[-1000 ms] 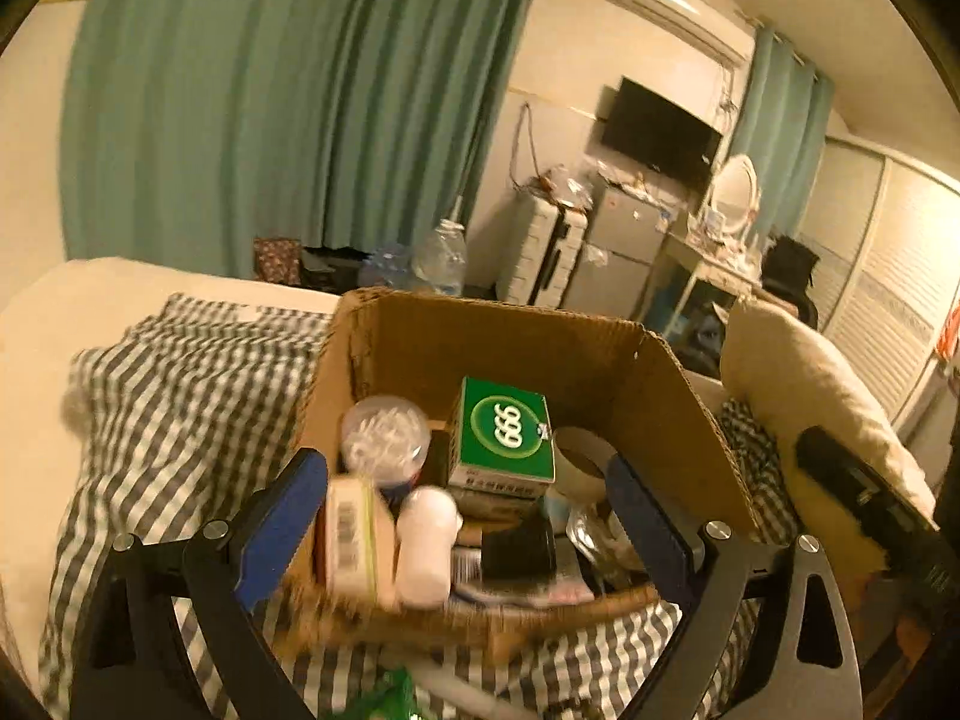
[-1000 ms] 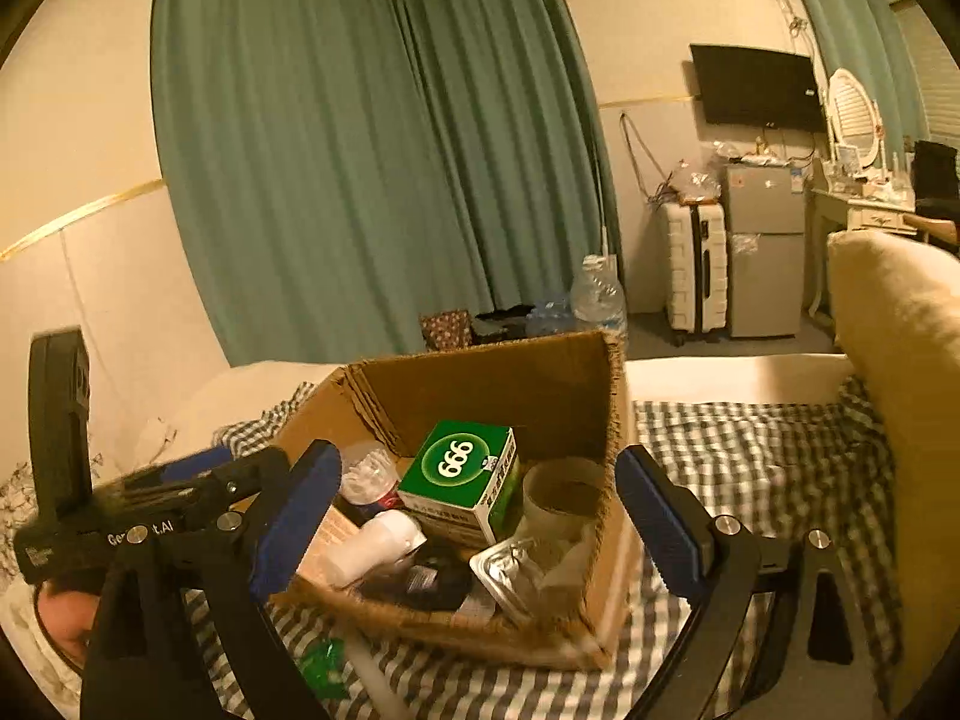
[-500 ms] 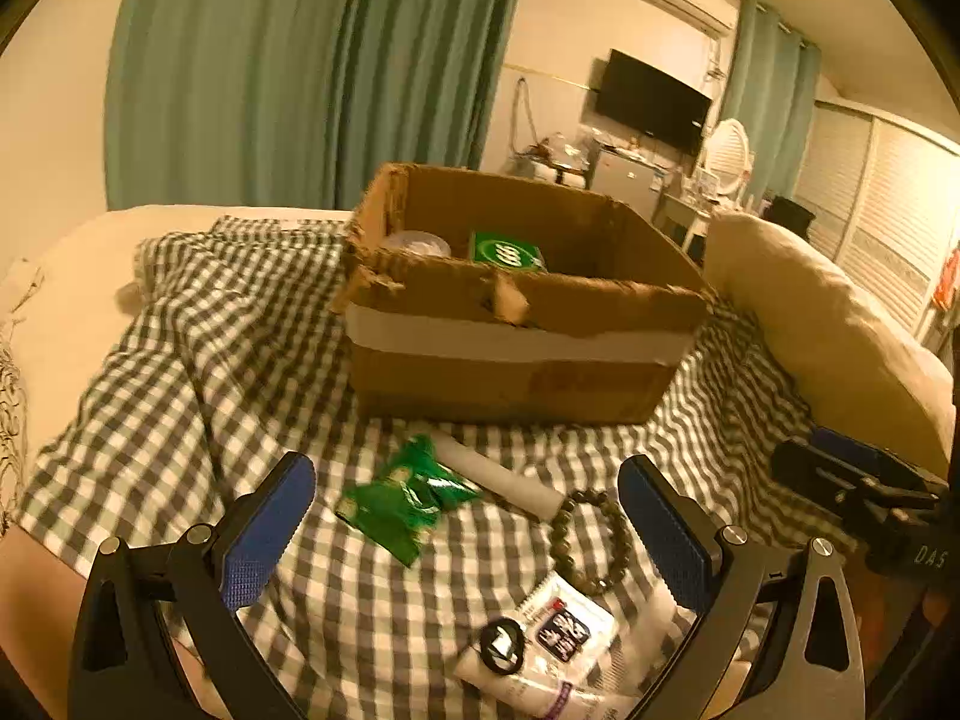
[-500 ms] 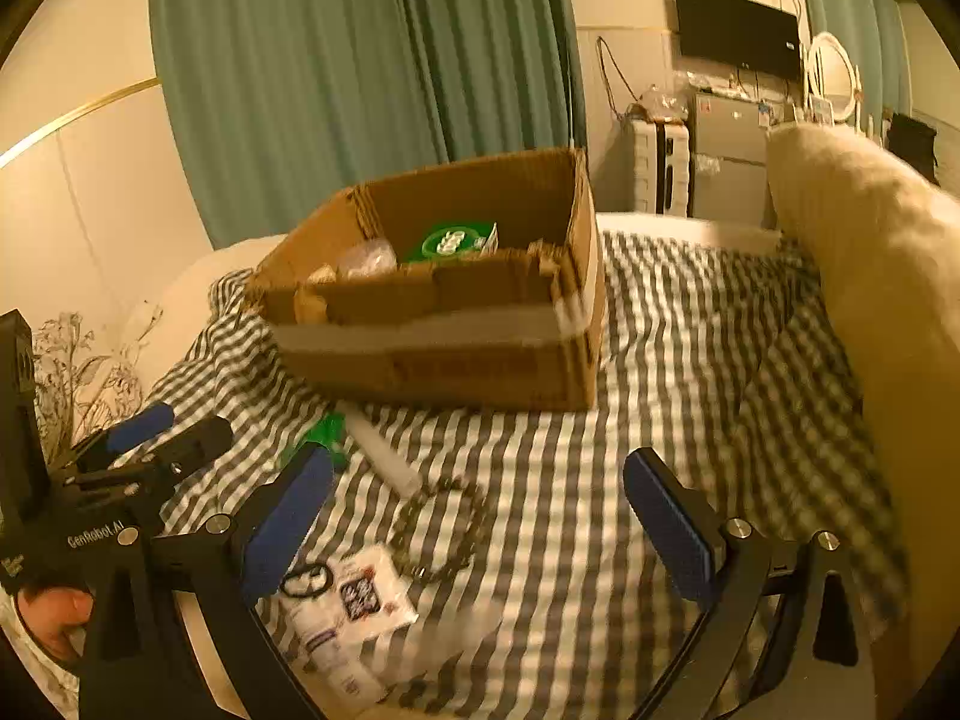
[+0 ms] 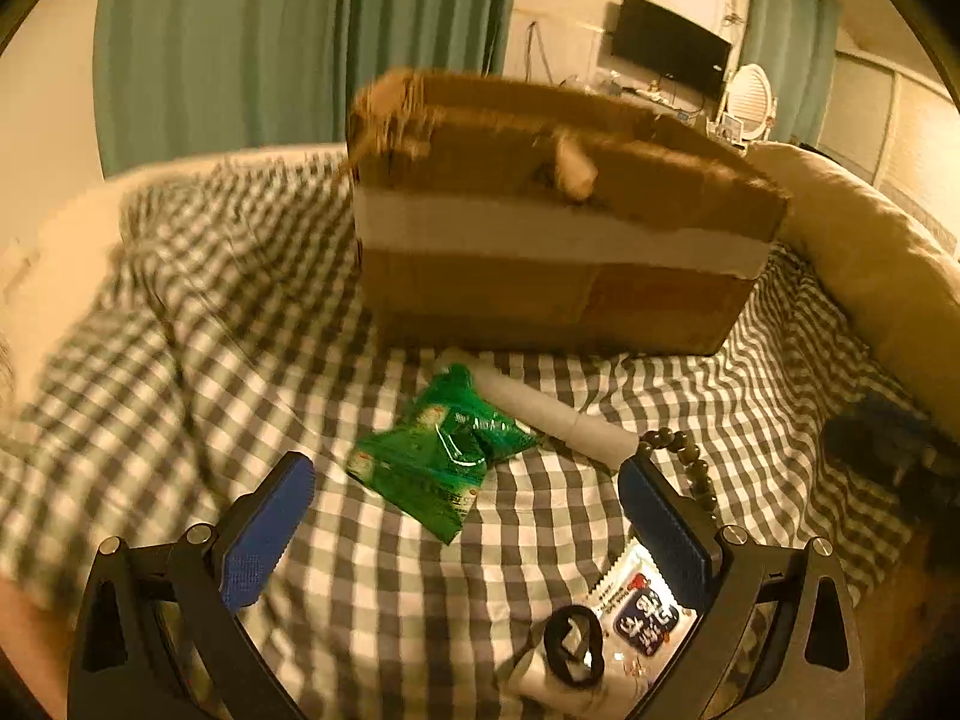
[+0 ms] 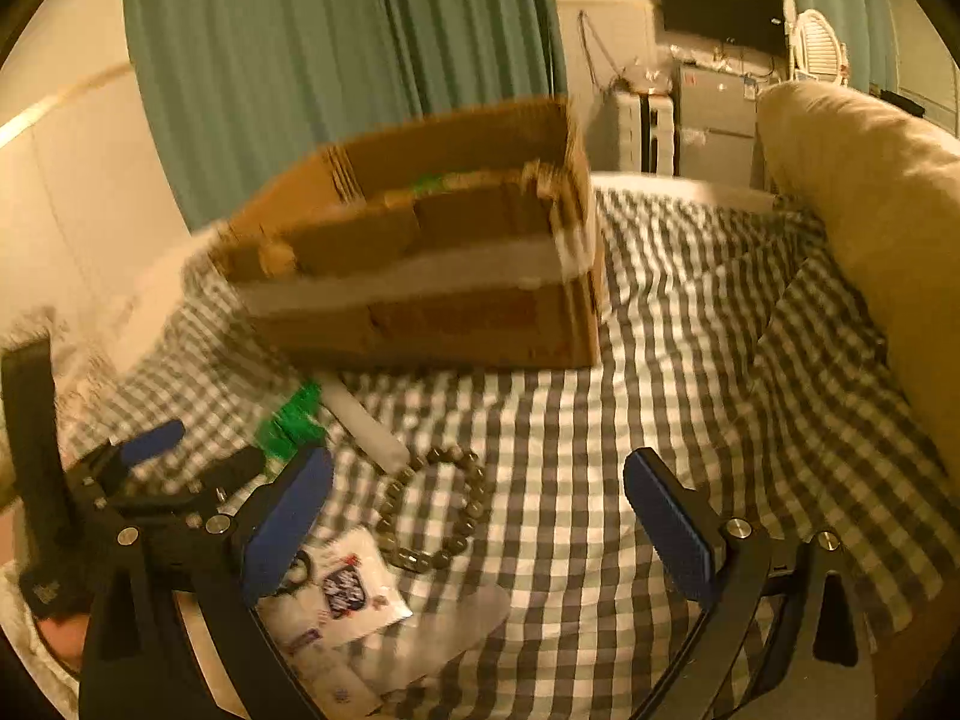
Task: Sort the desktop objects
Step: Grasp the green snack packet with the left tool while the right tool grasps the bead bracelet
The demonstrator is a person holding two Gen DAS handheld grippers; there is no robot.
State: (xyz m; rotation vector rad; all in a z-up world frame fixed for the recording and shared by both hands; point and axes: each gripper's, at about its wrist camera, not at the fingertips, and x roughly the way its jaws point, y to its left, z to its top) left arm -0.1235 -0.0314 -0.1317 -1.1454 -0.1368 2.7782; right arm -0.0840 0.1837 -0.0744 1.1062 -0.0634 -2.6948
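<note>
Both wrist views sit low over the checked cloth, facing the cardboard box (image 5: 558,228) from its taped front. The left view looks at it near and square; the right view, from farther right, sees its front corner. Both share the box and the bead bracelet (image 6: 432,510) before it.

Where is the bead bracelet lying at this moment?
In the right wrist view the bead bracelet lies flat on the checked cloth between the open jaws, toward the left one, in front of the cardboard box, touching the white tube.
</note>
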